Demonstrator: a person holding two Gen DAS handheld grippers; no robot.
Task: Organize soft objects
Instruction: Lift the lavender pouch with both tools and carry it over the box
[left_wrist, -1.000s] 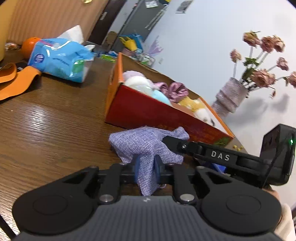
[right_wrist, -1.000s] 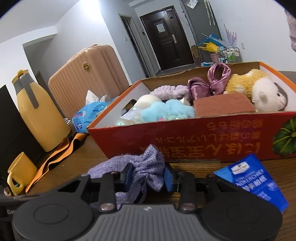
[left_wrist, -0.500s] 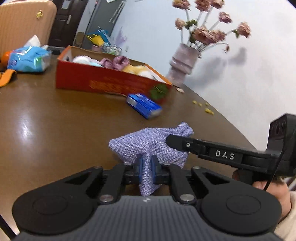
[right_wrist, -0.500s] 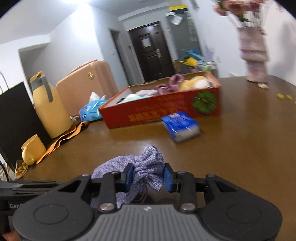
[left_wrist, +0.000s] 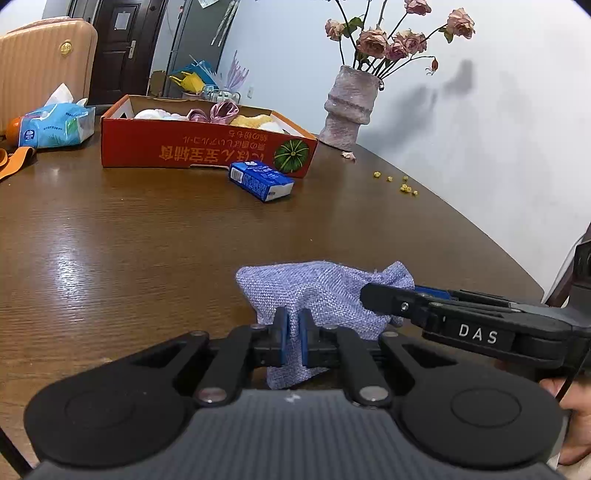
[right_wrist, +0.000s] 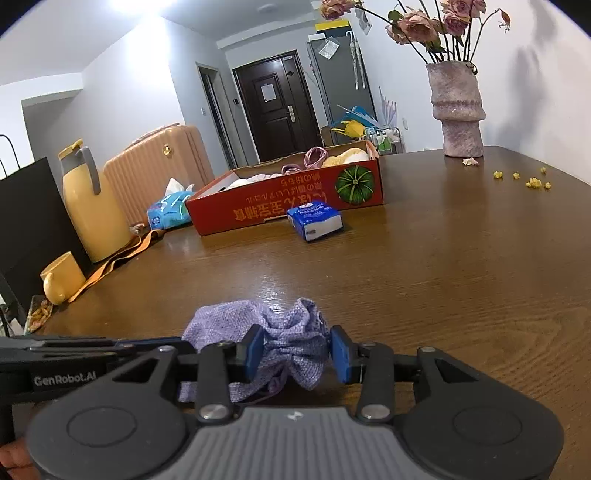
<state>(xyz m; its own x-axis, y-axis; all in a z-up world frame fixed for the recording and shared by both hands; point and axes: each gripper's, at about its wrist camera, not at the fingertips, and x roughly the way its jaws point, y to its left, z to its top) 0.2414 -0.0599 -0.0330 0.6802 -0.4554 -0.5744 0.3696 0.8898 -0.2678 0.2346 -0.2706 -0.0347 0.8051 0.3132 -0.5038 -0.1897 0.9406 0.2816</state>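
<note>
Lavender pouch (left_wrist: 317, 291) pinched by left gripper (left_wrist: 291, 332); right gripper (right_wrist: 295, 350) opening around its neck — red box (left_wrist: 207, 147), 11 o'clock, already holds several soft items.

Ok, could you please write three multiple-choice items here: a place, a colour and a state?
1. The small blue pack lies: A inside the red box; B on the table in front of the red box; C on the floor.
2. The fabric pouch is: A purple; B green; C yellow.
3. The left gripper is: A open and empty; B shut on the blue pack; C shut on the pouch.
Answers: 1 B, it rests on bare wood by the box's front wall. 2 A, its weave is lilac. 3 C, its fingers pinch the cloth.
</note>
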